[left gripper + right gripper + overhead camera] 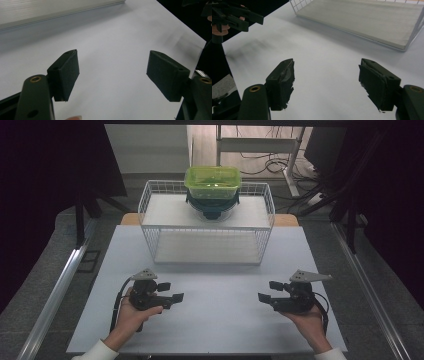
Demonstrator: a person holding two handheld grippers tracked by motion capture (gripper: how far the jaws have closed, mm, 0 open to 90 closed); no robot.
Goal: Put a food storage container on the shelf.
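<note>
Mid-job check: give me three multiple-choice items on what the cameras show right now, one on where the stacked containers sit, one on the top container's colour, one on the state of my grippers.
1. Where does the stack of containers sit?
A. On top of the wire rack
B. On the table between the grippers
C. On the floor

2. What colour is the top container?
A. Red
B. Clear green
C. White

3. How are the two grippers?
A. Both shut on a container
B. Left open, right shut on a container
C. Both open and holding nothing

Answers:
1 A: the stack rests on the upper shelf of the wire rack, at its far edge.
2 B: it is see-through green, over darker pieces beneath.
3 C: the left gripper and the right gripper each show jaws spread apart with only bare table between them.
</note>
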